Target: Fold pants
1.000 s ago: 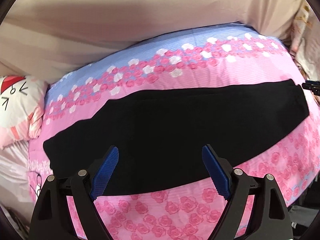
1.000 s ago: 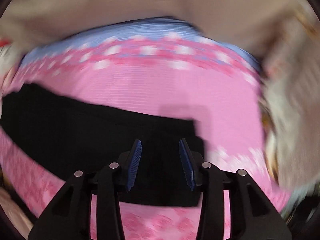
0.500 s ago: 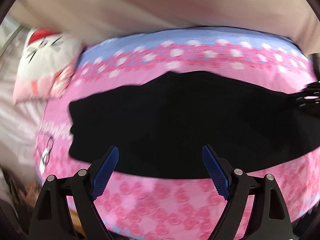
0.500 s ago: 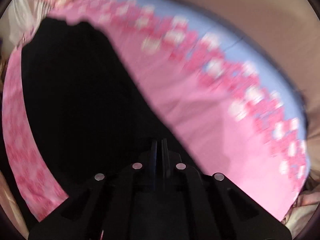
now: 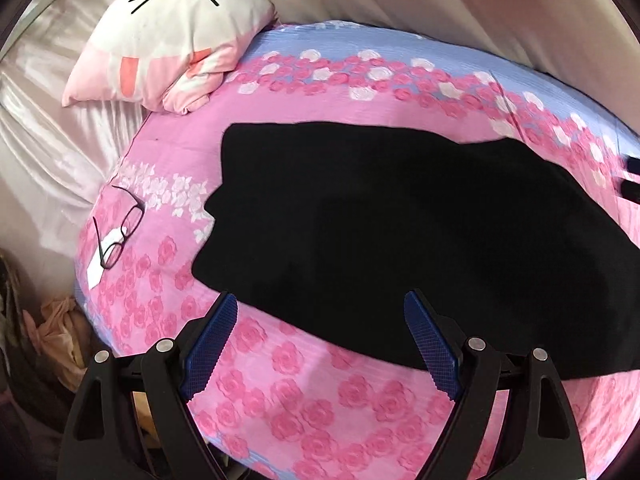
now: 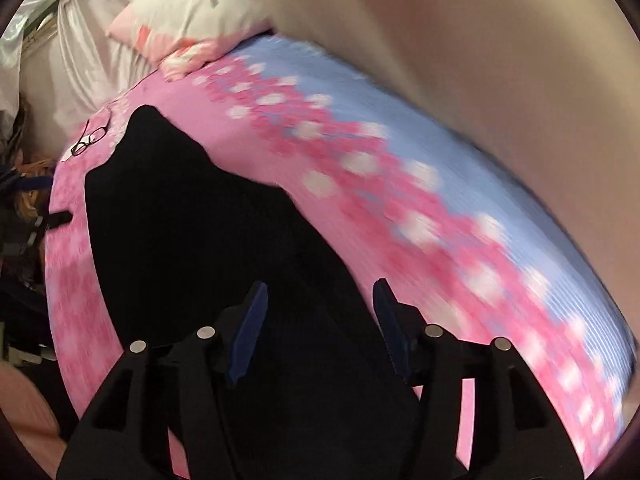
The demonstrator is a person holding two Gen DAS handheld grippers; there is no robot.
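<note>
the left claw [image 5: 320,344] is spread wide and holds nothing, poised at the near edge of the pants [image 5: 400,240]. the right claw [image 6: 318,328] is also parted and empty, right over the pants. the risk, as i judge it: pinching only 1 layer, or snagging the bedspread [image 5: 320,392] under the pants, would drag the fold crooked. the pants lie flat, black, on the bedspread; glasses [image 5: 118,236] sit beside the pants, a pillow [image 5: 172,36] beyond them.

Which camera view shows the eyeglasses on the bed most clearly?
The left wrist view. There the eyeglasses are sharp, lying on the pink bedspread over a white paper. In the right wrist view the same glasses appear smaller and farther off, near the left edge.
</note>
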